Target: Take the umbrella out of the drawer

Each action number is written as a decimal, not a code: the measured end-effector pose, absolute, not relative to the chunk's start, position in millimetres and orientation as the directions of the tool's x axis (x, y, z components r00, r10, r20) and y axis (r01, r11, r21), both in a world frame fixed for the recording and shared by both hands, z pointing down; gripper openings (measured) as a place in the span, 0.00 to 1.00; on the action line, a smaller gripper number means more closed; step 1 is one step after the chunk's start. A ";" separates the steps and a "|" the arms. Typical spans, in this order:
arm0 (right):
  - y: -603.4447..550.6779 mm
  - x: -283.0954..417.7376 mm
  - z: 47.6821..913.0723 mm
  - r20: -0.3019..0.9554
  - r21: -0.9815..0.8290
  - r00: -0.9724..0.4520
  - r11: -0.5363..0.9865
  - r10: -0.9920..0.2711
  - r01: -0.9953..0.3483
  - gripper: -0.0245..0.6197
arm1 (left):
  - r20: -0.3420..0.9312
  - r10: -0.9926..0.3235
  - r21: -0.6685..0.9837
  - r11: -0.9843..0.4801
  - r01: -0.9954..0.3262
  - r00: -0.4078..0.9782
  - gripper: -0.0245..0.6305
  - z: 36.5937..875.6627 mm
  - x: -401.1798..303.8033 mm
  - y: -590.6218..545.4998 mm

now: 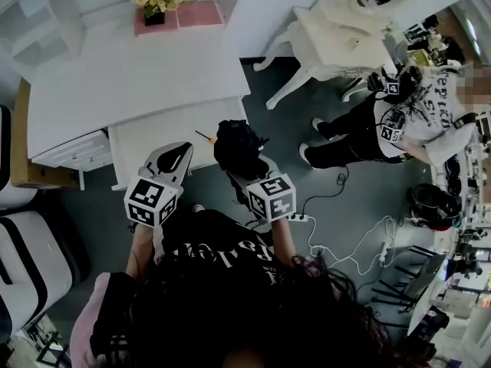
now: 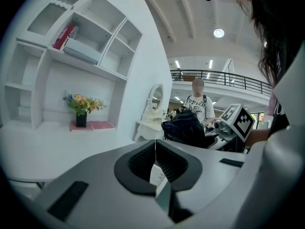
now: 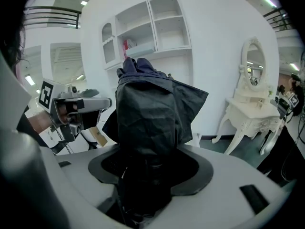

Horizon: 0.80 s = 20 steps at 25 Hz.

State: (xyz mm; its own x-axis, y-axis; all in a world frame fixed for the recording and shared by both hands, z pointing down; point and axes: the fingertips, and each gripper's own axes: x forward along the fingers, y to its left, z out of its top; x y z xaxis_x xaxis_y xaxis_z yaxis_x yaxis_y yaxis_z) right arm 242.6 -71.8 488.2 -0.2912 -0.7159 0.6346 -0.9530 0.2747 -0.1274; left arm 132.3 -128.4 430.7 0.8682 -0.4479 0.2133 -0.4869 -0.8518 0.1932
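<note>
My right gripper (image 1: 249,169) is shut on a black folded umbrella (image 1: 238,146), which stands up out of its jaws in front of the white drawer (image 1: 173,140) under the desk. In the right gripper view the umbrella (image 3: 147,118) fills the middle and hides the right gripper's (image 3: 145,175) fingertips. My left gripper (image 1: 175,159) hangs to the left of the umbrella, over the drawer's front edge. Its jaws meet in a thin seam with nothing between them, as the left gripper view shows (image 2: 155,151). From there the umbrella (image 2: 186,125) appears at the right.
A white desk (image 1: 138,75) with a flower pot (image 1: 156,0) and wall shelves (image 2: 90,37) lies ahead. A white dressing table (image 1: 345,29) stands at the right. Another person (image 1: 383,125) crouches there. Cables and a power strip (image 1: 307,219) lie on the floor.
</note>
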 end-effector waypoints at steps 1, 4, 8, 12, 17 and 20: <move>-64.3 246.4 487.0 0.635 -0.124 -0.291 0.277 -0.716 -0.953 0.46 | 0.209 -0.453 0.195 -0.849 -0.491 0.867 0.06 430.6 135.6 -120.9; -44.1 252.7 485.4 0.633 -0.119 -0.299 0.292 -0.714 -0.949 0.46 | 0.200 -0.476 0.201 -0.836 -0.511 0.857 0.06 431.1 139.2 -98.8; -19.9 254.8 485.2 0.625 -0.131 -0.330 0.322 -0.707 -0.938 0.46 | 0.205 -0.516 0.205 -0.808 -0.552 0.832 0.06 436.4 136.0 -68.9; -0.4 248.1 485.0 0.613 -0.143 -0.369 0.361 -0.699 -0.922 0.46 | 0.221 -0.559 0.209 -0.773 -0.599 0.799 0.06 441.9 125.9 -46.2; 17.1 239.0 482.0 0.595 -0.166 -0.405 0.387 -0.694 -0.907 0.46 | 0.214 -0.585 0.193 -0.760 -0.621 0.782 0.06 430.8 116.1 -25.6; 21.3 232.1 475.9 0.583 -0.170 -0.407 0.384 -0.703 -0.907 0.46 | 0.199 -0.590 0.182 -0.763 -0.621 0.783 0.06 420.1 108.2 -17.6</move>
